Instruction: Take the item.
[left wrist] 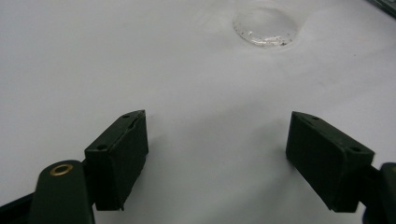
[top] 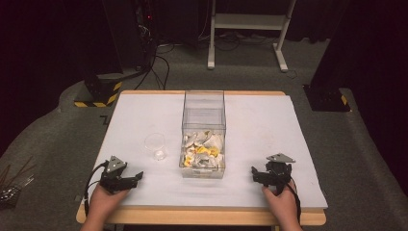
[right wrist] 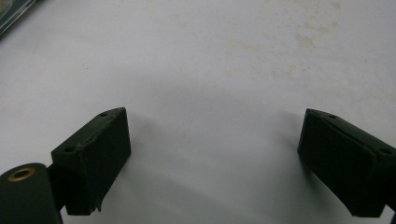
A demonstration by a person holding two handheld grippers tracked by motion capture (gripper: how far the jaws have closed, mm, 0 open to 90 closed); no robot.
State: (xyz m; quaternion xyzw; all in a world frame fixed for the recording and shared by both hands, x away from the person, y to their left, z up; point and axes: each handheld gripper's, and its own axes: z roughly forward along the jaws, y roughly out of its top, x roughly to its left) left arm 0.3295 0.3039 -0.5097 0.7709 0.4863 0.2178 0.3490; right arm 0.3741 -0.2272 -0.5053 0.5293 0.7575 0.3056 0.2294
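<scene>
A clear plastic box (top: 204, 115) stands in the middle of the white table (top: 269, 125), holding crumpled white and yellow pieces (top: 204, 151) at its near end. A small clear cup (top: 156, 146) stands to the box's left; its base (left wrist: 266, 28) is at the top of the left gripper view. My left gripper (top: 137, 177) rests near the front left edge, jaws wide open over bare table (left wrist: 217, 140). My right gripper (top: 254, 172) rests near the front right, also open with nothing between its jaws (right wrist: 212, 154).
A white stand's legs (top: 248, 33) are on the floor beyond the table. Black posts with yellow-striped bases (top: 98, 94) stand at the back left, and another dark base (top: 327, 98) at the back right. Faint stains (right wrist: 303, 39) mark the table surface.
</scene>
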